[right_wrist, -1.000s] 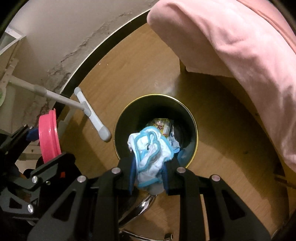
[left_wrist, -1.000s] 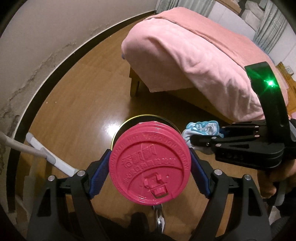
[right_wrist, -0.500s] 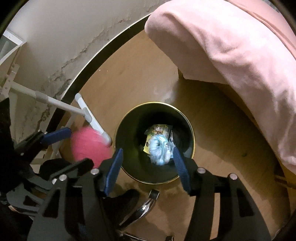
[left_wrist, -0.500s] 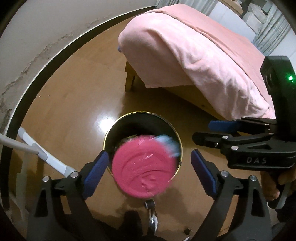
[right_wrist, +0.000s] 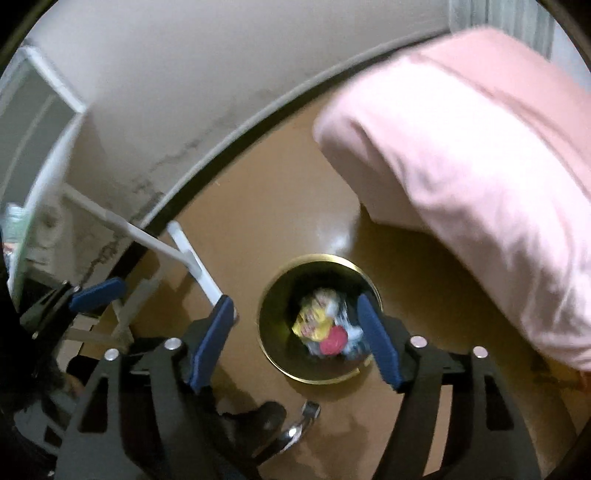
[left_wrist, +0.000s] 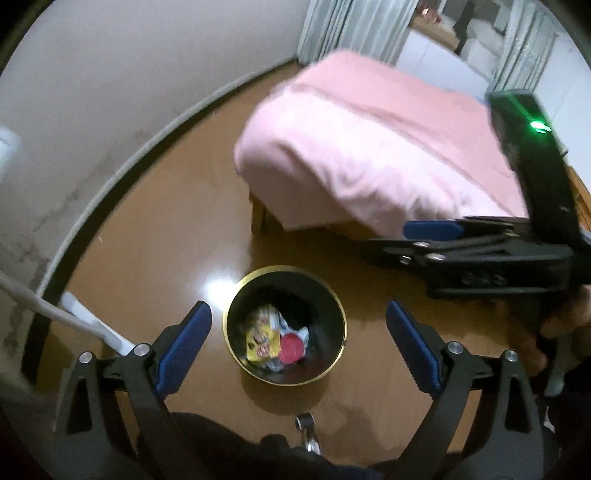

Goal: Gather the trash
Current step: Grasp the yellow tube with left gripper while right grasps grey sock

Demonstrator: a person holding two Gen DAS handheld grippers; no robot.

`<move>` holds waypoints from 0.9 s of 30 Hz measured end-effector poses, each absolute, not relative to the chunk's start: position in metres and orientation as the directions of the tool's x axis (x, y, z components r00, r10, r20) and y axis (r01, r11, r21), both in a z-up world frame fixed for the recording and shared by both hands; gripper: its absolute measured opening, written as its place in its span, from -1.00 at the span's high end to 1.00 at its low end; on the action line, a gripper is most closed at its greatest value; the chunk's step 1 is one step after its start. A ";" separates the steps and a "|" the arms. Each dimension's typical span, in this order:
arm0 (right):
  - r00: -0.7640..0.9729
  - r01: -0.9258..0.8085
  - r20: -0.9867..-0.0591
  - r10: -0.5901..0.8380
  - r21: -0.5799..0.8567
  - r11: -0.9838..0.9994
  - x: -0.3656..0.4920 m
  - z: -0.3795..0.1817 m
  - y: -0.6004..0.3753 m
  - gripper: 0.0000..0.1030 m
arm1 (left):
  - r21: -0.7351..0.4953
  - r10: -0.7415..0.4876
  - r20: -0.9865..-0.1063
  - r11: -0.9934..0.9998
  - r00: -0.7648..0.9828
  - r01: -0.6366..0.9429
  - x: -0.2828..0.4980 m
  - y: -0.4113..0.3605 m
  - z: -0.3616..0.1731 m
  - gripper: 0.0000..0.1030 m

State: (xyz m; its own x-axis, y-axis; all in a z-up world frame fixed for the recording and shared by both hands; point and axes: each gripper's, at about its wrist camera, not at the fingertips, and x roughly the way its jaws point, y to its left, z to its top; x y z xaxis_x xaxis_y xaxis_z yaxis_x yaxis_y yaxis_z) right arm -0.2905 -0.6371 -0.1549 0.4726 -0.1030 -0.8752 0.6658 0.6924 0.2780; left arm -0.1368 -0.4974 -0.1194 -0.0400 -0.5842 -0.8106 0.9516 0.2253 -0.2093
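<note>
I see a bed draped in a pink blanket [left_wrist: 373, 162] standing on the brown wooden floor [left_wrist: 177, 236], pale curtains [left_wrist: 351, 29] behind it, a stained beige wall [right_wrist: 207, 74] with dark baseboard, and a white folding rack [right_wrist: 192, 258] leaning near the wall.

Black hand-held grippers with blue pads

The left gripper [left_wrist: 298, 347] and right gripper [right_wrist: 301, 339] had black frames, silver screws and ribbed blue pads [left_wrist: 184, 345] on the jaws; a green light [left_wrist: 538, 127] glowed on the right one's upright black mount, gripped by bare skin-toned fingers [left_wrist: 532, 350].
</note>
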 end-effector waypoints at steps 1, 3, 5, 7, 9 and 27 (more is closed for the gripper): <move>0.490 0.649 -0.865 -0.112 0.275 0.709 -0.285 -0.141 -0.631 -0.36 | -0.199 -0.608 -0.794 0.235 -0.016 0.951 -0.133 -0.482 -0.099 -0.81; 0.539 0.595 -0.833 -0.126 0.270 0.757 -0.264 -0.108 -0.612 -0.40 | -0.183 -0.637 -0.770 0.266 0.031 0.946 -0.122 -0.455 -0.070 -0.83; 0.582 0.539 -0.804 -0.124 0.267 0.799 -0.242 -0.082 -0.590 -0.48 | -0.167 -0.659 -0.747 0.323 0.095 0.932 -0.104 -0.422 -0.044 -0.85; 0.636 0.446 -0.768 -0.079 0.281 0.850 -0.206 -0.057 -0.558 -0.52 | -0.136 -0.661 -0.724 0.414 0.195 0.900 -0.077 -0.377 -0.021 -0.86; 0.661 0.363 -0.750 -0.035 0.278 0.890 -0.172 -0.042 -0.528 -0.52 | -0.104 -0.642 -0.708 0.508 0.295 0.855 -0.051 -0.334 -0.008 -0.86; 0.601 0.148 -0.799 -0.004 0.107 0.983 0.016 -0.041 -0.397 -0.27 | -0.002 -0.246 -0.759 0.927 0.603 0.375 0.146 -0.010 -0.003 -0.86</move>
State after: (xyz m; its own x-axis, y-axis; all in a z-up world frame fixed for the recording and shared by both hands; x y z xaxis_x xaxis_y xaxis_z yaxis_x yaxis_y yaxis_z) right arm 0.0156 -0.3966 -0.0405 0.6007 -0.0036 -0.7995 0.1478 0.9833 0.1066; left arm 0.1463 -0.0103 -0.0028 0.6025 -0.2460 -0.7592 0.3753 0.9269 -0.0024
